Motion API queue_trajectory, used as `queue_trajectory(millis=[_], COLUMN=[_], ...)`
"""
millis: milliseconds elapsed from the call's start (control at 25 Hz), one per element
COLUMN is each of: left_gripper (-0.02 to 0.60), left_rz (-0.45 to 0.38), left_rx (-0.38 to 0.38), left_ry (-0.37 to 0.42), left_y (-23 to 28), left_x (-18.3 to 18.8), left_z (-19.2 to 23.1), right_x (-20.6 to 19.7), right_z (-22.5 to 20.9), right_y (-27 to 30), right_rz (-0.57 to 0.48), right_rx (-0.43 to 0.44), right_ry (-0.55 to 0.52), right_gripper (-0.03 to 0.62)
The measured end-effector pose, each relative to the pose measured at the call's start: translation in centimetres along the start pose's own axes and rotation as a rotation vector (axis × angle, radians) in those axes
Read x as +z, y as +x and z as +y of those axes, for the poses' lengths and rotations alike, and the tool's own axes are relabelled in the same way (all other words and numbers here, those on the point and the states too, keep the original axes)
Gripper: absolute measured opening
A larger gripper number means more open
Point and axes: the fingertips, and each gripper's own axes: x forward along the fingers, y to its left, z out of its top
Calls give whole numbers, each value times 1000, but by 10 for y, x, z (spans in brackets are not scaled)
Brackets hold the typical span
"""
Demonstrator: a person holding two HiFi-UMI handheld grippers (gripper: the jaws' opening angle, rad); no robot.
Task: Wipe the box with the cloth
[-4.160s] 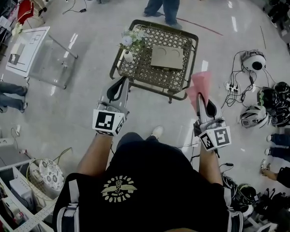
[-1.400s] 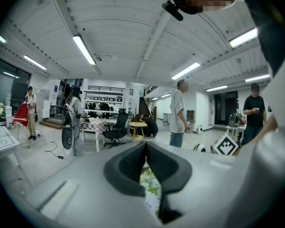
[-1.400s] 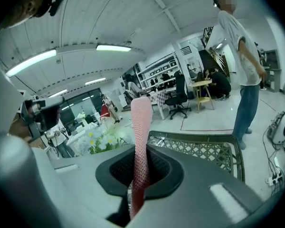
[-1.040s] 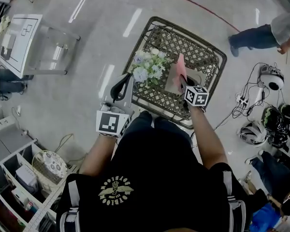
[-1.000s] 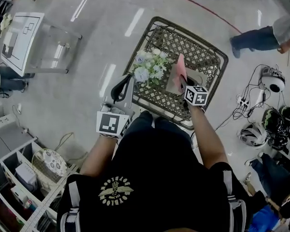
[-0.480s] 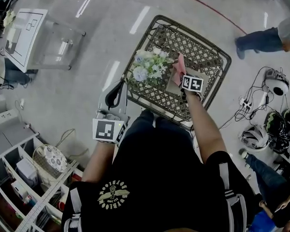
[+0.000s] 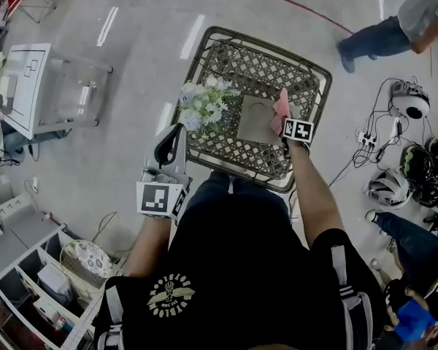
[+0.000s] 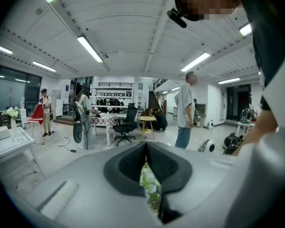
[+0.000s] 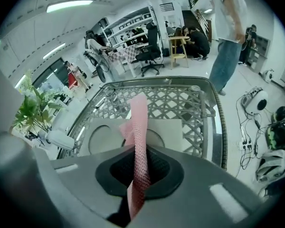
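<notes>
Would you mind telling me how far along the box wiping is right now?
Done: the pink cloth is clamped in the right gripper. In hand: it is held at the right edge of the box. Left: the wiping itself; contact with the box is unclear.

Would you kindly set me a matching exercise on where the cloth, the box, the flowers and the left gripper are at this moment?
Things:
1. cloth
2. box
3. flowers
4. left gripper

Places or states:
a. lying flat on the lattice table
b. clamped in the right gripper
c. standing upright on the table, beside the box
d. off the table's near corner, shut, holding nothing

Pairs: 1-b, 2-a, 3-c, 4-d.
</notes>
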Motion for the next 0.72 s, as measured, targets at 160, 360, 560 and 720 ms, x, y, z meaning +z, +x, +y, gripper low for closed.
queue_trajectory(millis=[160, 360, 560, 720], left_gripper=[0, 0, 0, 0], left_rz=[0, -9, -9, -19], left_rx=[-33, -51, -50, -35], left_ry=[8, 19, 22, 27], left_y=[8, 11, 7, -3], left_x=[2, 9, 10, 13], left_z=[-11, -18, -19, -16], right_x=[-11, -11, -15, -13], right_z=[-31, -48, -61, -44], right_y=[-8, -15, -23, -35], right_rz=[13, 16, 26, -5], right_rx=[-44, -97, -130, -84], right_ry=[12, 2, 10, -33], right_gripper=[17, 17, 17, 17])
